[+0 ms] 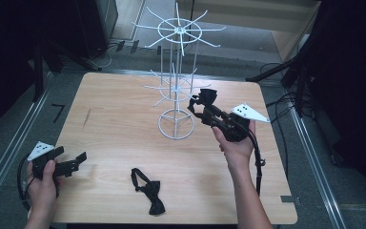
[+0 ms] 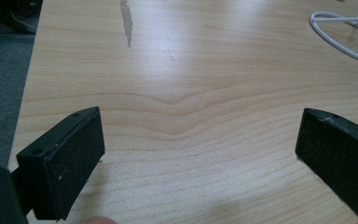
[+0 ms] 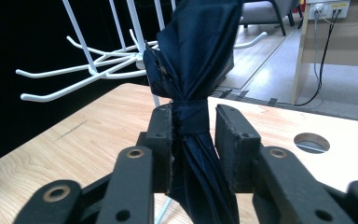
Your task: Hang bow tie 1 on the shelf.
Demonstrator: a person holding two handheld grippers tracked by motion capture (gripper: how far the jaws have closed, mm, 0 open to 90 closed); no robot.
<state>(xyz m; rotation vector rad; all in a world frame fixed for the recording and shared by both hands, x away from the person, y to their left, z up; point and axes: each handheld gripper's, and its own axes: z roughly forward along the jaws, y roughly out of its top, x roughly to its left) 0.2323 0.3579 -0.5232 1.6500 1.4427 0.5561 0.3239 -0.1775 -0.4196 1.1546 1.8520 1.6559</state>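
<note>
Left tongs spread wide, low over the worktop at its left edge, second black bow tie lying flat near the front edge, white wire rack standing mid-worktop, right tongs pinching a dark bow tie by its knot, raised just beside the rack's lower hooks.

A light wooden table with rounded corners stands on grey carpet, with a round cable hole in its top. Metal floor rails run along both sides, and black cables trail over the carpet. Farther back stand pale wooden furniture and a wall socket.
</note>
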